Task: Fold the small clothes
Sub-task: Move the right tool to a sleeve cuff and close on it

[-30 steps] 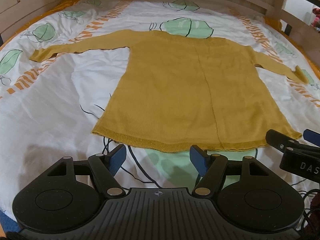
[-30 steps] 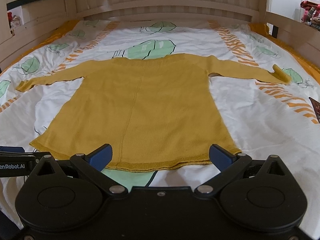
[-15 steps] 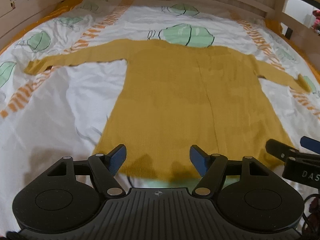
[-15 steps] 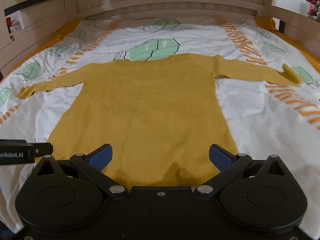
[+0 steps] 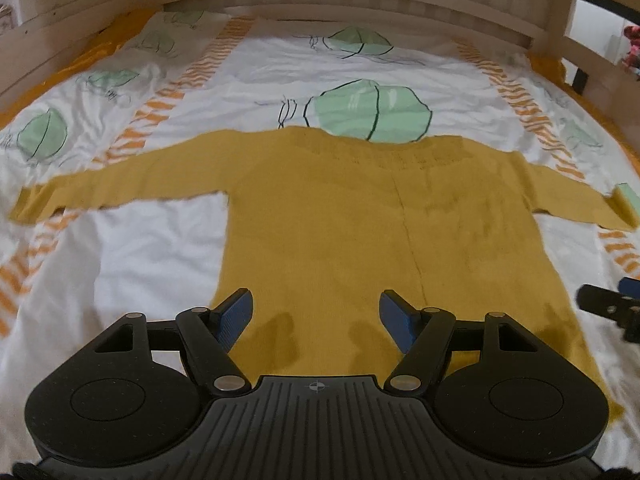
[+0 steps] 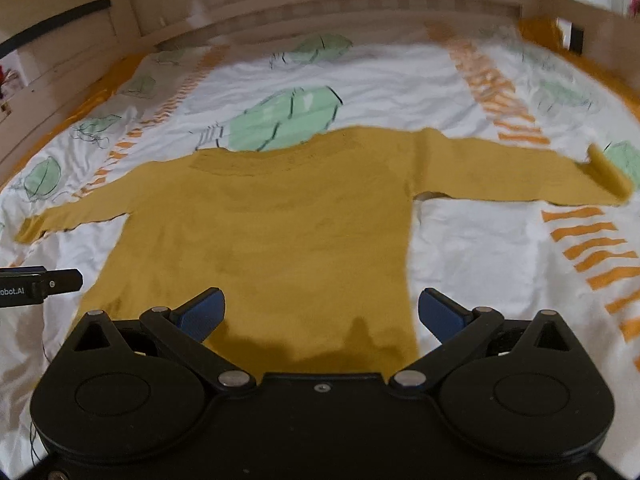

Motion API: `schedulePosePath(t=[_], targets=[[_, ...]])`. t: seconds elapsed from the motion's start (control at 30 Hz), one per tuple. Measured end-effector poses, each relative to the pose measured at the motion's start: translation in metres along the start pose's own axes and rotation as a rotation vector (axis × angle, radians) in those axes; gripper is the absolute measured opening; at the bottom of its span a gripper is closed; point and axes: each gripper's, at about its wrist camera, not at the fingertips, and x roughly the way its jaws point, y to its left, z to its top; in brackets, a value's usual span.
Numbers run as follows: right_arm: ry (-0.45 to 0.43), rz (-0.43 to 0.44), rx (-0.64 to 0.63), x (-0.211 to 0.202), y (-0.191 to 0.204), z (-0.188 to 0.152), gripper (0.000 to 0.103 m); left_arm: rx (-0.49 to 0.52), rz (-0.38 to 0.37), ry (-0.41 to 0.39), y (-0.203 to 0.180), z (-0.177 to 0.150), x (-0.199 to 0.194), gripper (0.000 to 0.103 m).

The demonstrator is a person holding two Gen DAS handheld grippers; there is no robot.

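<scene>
Mustard sweater (image 5: 320, 220) flat on bed (image 5: 160, 248) (sleeves spread) | left claw (image 5: 316, 312) released above it | right claw (image 6: 320, 312) released above it

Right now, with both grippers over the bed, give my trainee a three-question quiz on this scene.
1. True or false: the sweater lies flat with both sleeves spread out.
2. The left gripper is: A) shut on the sweater B) open, holding nothing C) shut on the bedsheet.
3. What colour are the pads of the right gripper?

Key: 1 true; 2 B; 3 blue.
</scene>
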Motion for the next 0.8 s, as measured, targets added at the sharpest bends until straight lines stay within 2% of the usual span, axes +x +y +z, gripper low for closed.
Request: schedulePosePath(t=[0.07, 0.23, 0.43, 0.57, 0.67, 0.8], targets=[[0.013, -0.007, 0.012, 0.01, -0.016, 0.013, 0.102, 0.003, 0.009, 0.001, 0.0, 0.009, 0.014, 0.069], [0.036, -0.113, 0.01, 0.031, -0.057, 0.045, 0.102, -0.012, 0.031, 0.021, 0.005, 0.029, 0.054, 0.069], [0.05, -0.191, 0.176, 0.056, -0.134, 0.081, 0.102, -0.018, 0.088, 0.059, 0.015, 0.042, 0.102, 0.069], [0.039, -0.271, 0.252, 0.064, -0.19, 0.101, 0.092, -0.032, 0.094, 0.113, 0.024, 0.042, 0.129, 0.069], [0.012, -0.324, 0.298, 0.061, -0.227, 0.114, 0.091, -0.046, 0.086, 0.166, 0.03, 0.035, 0.147, 0.069], [-0.023, -0.385, 0.351, 0.056, -0.271, 0.13, 0.082, 0.0, 0.106, 0.115, 0.023, 0.025, 0.146, 0.073]])
